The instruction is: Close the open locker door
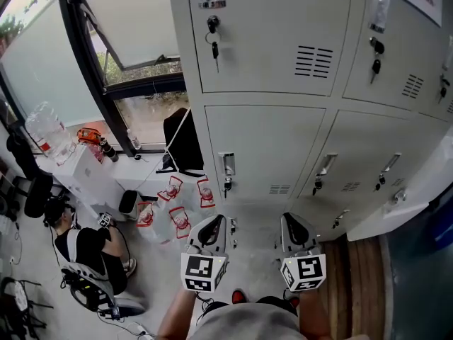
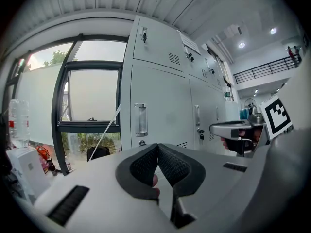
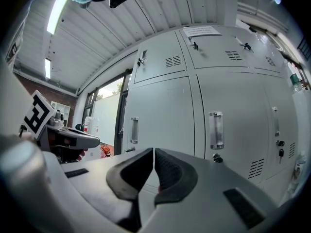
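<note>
Grey lockers point(image 1: 269, 147) ahead; seated person point(image 1: 88, 250) left, open door point(image 1: 396, 214) right.

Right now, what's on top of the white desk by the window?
A clear water jug, an orange item and a dark bottle stand on the desk. The jug covers the desk's far end, so nothing shows there.

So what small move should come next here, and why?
Probably swing the right gripper rightward toward the open locker door: its jaws are shut and empty, the door juts out to its right, untouched, and the lockers straight ahead are already closed.
</note>
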### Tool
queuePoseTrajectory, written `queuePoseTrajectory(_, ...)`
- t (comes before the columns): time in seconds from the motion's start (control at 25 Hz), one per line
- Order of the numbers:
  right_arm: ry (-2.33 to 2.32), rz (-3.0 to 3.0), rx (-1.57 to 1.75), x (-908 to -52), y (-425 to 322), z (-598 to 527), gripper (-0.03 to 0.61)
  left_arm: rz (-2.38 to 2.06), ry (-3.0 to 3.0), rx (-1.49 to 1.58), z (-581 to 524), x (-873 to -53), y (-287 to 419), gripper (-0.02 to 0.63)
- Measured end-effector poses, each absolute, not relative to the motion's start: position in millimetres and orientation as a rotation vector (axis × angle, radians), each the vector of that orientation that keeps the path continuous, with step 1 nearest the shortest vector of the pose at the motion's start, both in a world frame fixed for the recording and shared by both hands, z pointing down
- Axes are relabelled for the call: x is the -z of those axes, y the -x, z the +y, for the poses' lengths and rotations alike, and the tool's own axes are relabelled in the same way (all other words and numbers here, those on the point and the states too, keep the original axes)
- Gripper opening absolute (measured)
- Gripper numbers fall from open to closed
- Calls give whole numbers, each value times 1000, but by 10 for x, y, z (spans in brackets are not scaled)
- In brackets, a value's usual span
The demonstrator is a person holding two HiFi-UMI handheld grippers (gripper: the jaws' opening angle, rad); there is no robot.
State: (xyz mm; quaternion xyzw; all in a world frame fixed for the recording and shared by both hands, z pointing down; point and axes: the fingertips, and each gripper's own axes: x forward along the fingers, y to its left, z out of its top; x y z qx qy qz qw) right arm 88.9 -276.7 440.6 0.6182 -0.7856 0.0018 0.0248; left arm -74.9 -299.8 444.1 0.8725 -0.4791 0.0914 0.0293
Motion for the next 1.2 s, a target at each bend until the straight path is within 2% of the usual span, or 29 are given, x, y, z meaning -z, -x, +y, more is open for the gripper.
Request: queuePoseTrajectory(1.2, -1887, -2432, -2, -4388, -794, -2696, 23, -1446, -2698, -288, -2868, -4457, 663, 23)
